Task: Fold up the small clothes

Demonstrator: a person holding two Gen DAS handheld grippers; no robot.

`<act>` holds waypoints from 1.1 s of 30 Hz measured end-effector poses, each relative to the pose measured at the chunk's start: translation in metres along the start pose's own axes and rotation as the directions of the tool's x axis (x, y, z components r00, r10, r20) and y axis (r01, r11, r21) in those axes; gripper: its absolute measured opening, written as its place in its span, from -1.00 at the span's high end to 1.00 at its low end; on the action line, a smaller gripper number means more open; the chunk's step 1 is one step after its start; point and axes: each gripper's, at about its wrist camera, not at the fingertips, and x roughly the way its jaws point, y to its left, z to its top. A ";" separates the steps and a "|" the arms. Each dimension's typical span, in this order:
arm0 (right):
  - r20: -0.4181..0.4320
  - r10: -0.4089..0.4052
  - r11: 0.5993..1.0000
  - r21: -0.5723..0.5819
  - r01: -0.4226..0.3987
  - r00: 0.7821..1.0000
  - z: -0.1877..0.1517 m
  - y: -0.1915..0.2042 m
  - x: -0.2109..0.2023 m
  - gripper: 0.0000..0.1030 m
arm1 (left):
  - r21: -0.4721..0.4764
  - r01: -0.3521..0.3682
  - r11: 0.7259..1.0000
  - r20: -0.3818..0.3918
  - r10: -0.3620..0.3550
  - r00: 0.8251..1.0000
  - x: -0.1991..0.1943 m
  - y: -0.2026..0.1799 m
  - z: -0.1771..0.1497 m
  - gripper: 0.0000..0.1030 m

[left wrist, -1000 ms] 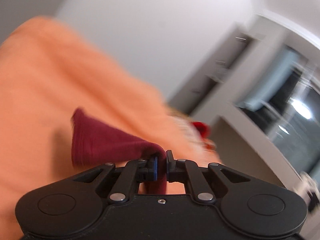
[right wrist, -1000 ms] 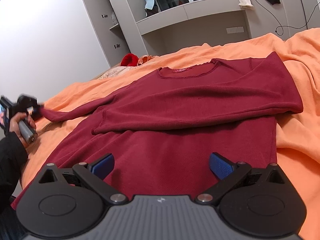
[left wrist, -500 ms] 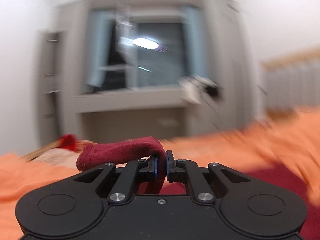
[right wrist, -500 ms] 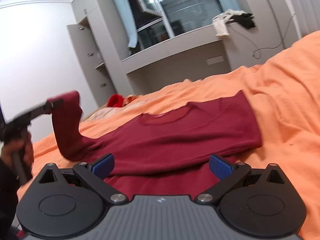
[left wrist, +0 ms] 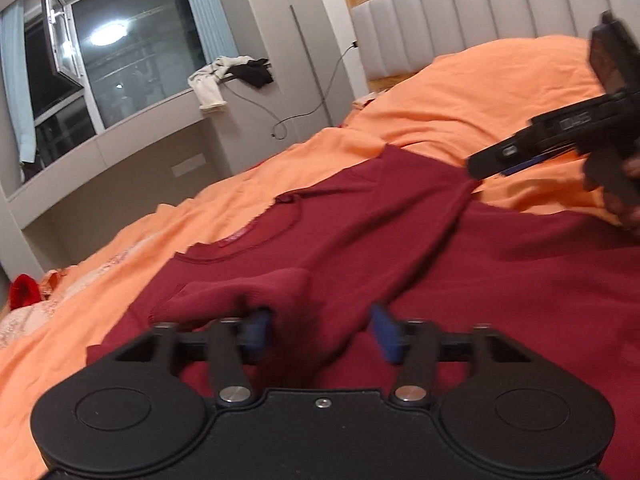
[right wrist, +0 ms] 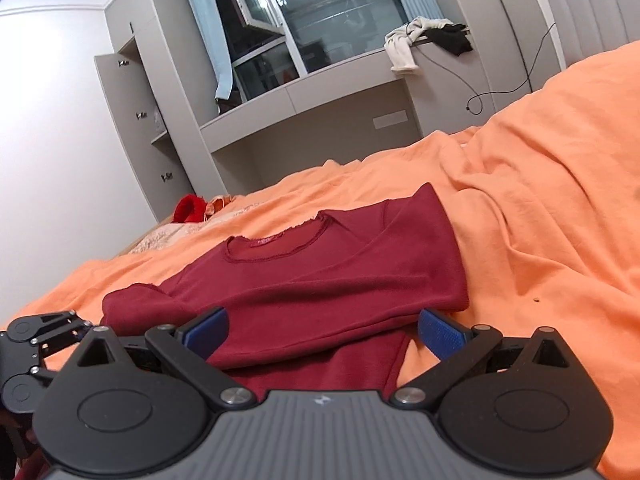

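Left wrist view alone shows the headboard (left wrist: 460, 4) and the right gripper (left wrist: 492, 166) side-on over the shirt's edge. Right wrist view alone shows the wardrobe (right wrist: 132, 128). The maroon shirt (right wrist: 320, 280) lies flat on the orange blanket (right wrist: 540, 220), neckline toward the window, long axis running away from the cameras. The left gripper (left wrist: 320, 332) has just been opening (sleeve cuff (left wrist: 240, 292) between the pads, unclamped). The right gripper's jaws stand wide, empty.

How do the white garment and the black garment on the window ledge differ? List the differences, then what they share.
The white garment is pale; the black garment is dark. The white garment hangs much lower over the front of the ledge than the black garment does. Both are crumpled and lie touching each other.
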 end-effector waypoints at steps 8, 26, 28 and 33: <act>-0.007 0.013 0.999 -0.047 -0.014 1.000 -0.003 0.017 0.006 -0.99 | 0.025 0.143 0.989 0.085 -0.145 0.986 -0.041 -0.020 -0.010 -0.73; -0.099 0.151 0.988 0.052 -0.146 0.984 -0.010 0.052 0.025 -0.99 | -0.396 -0.185 0.900 0.049 0.222 0.974 -0.078 0.092 -0.038 -0.99; -0.139 0.157 0.987 0.050 -0.152 0.978 -0.015 0.052 0.034 -0.99 | -0.456 -0.267 0.849 -0.022 0.289 0.957 -0.067 0.112 -0.046 -0.99; -0.202 0.172 0.985 0.054 -0.164 0.964 -0.025 0.051 0.049 -0.47 | -0.597 -0.335 0.729 -0.180 0.285 0.941 -0.039 0.159 -0.061 -0.98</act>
